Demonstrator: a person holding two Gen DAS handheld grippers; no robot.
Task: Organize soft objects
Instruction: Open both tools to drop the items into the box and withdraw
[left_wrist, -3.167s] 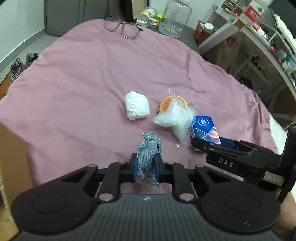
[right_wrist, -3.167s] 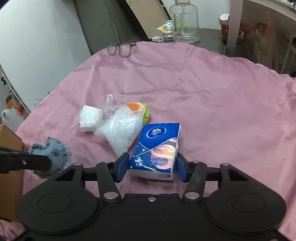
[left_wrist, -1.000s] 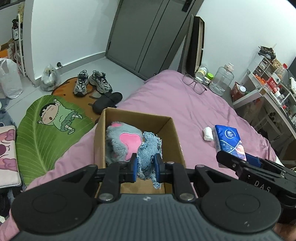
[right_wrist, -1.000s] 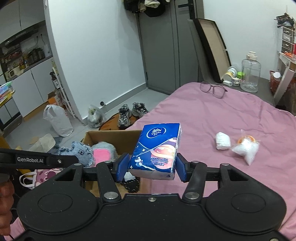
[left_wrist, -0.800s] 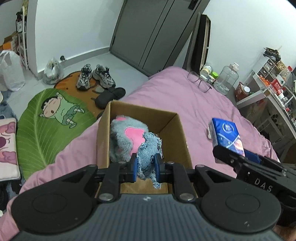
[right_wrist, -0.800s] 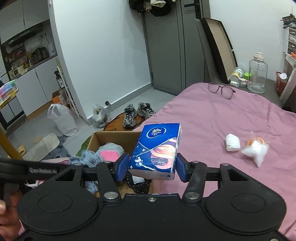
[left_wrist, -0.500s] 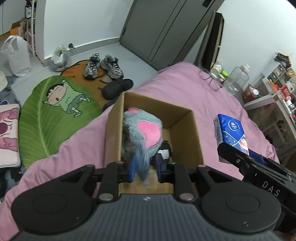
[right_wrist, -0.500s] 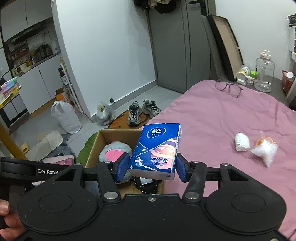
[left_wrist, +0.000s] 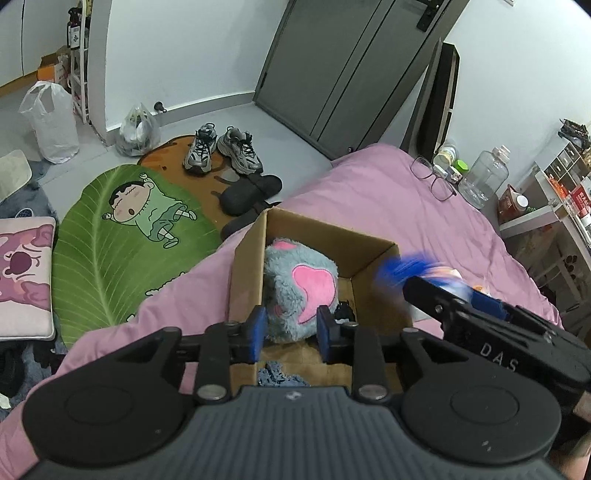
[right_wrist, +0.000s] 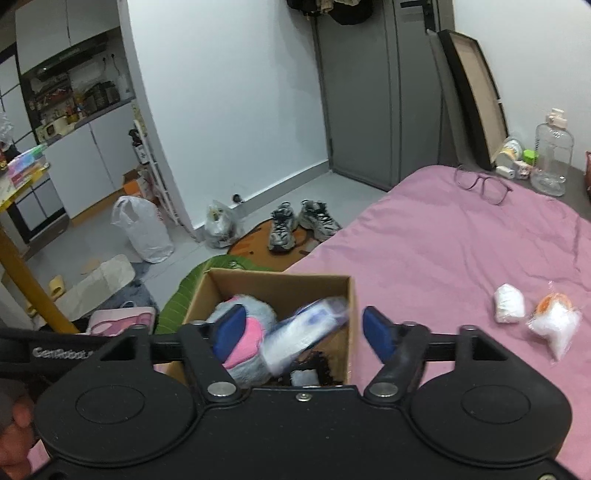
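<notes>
A cardboard box (left_wrist: 247, 258) stands at the edge of the pink bed (left_wrist: 388, 206). It holds a grey plush with a pink heart (left_wrist: 299, 288) and the denim piece (left_wrist: 277, 374) on its floor. My left gripper (left_wrist: 289, 328) is open and empty above the box. My right gripper (right_wrist: 301, 334) is open; the blue tissue pack (right_wrist: 306, 334) is blurred, falling into the box (right_wrist: 347, 306). In the left wrist view the pack (left_wrist: 410, 269) is a blue blur by the right gripper's fingers (left_wrist: 487, 306).
A white bundle (right_wrist: 509, 302) and a clear bag over an orange toy (right_wrist: 554, 321) lie on the bed to the right. Glasses (right_wrist: 480, 186) lie at the far end. Shoes (left_wrist: 221, 147) and a green leaf mat (left_wrist: 110, 240) are on the floor.
Both grippers moved from the bed's middle to over the box. The left gripper opened and dropped the denim piece in. The right gripper opened and the tissue pack is falling in.
</notes>
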